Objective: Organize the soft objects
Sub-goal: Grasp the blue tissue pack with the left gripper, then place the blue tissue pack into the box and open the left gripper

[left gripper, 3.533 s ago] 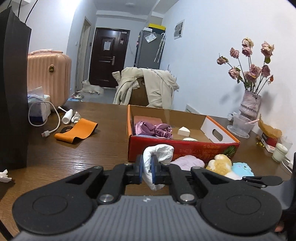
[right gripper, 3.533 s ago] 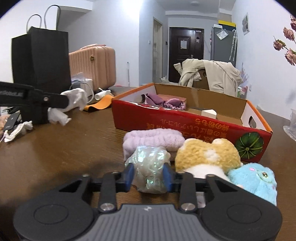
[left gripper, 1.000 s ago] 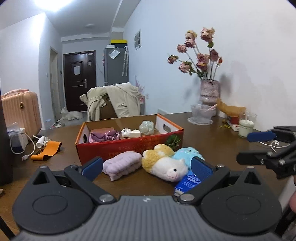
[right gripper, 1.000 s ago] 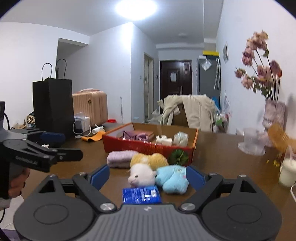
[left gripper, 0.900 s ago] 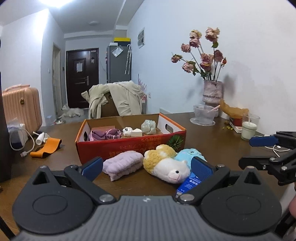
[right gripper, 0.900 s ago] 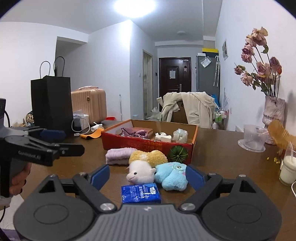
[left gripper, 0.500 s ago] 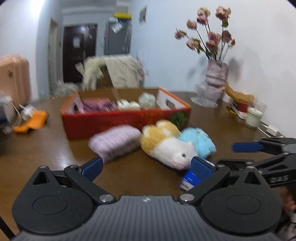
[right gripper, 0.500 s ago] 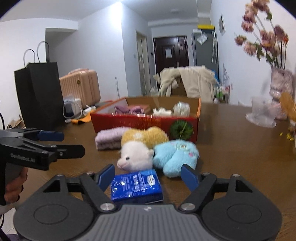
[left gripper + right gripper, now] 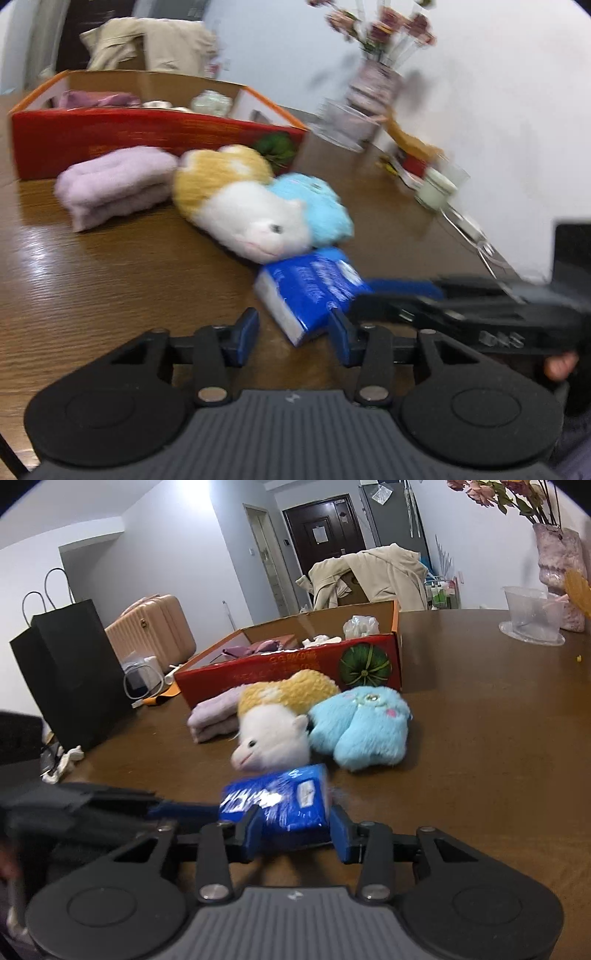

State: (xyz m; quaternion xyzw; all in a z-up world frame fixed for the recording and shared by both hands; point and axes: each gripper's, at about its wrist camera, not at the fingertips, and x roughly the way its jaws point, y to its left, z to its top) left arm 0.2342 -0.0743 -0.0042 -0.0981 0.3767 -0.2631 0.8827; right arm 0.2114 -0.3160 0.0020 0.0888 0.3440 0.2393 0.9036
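Both grippers are converging on the blue tissue pack, which is lying on the wooden table just in front of the white-and-yellow plush and near the light blue plush.

Right gripper: jaws closing, pack sitting between the blue pads, which look to be touching its sides; firm clamp cannot be confirmed from the blurred frame.

Left gripper: jaws also closing, only the near corner of the tissue pack is poking into the gap, and the pads are clear of it.

Step in hand, as I judge it: grasping the pack for transfer to the red cardboard box. The next move is probably finishing the squeeze, lifting clear of the plush snout, and carrying it over the box wall. The pack is soft, so it may deform.

View differences: the left wrist view is showing the right gripper coming in from the side with a fingertip of the holding hand, plus the folded lilac towel in full. The right wrist view is showing the black paper bag, the pink suitcase and the items already inside the box.
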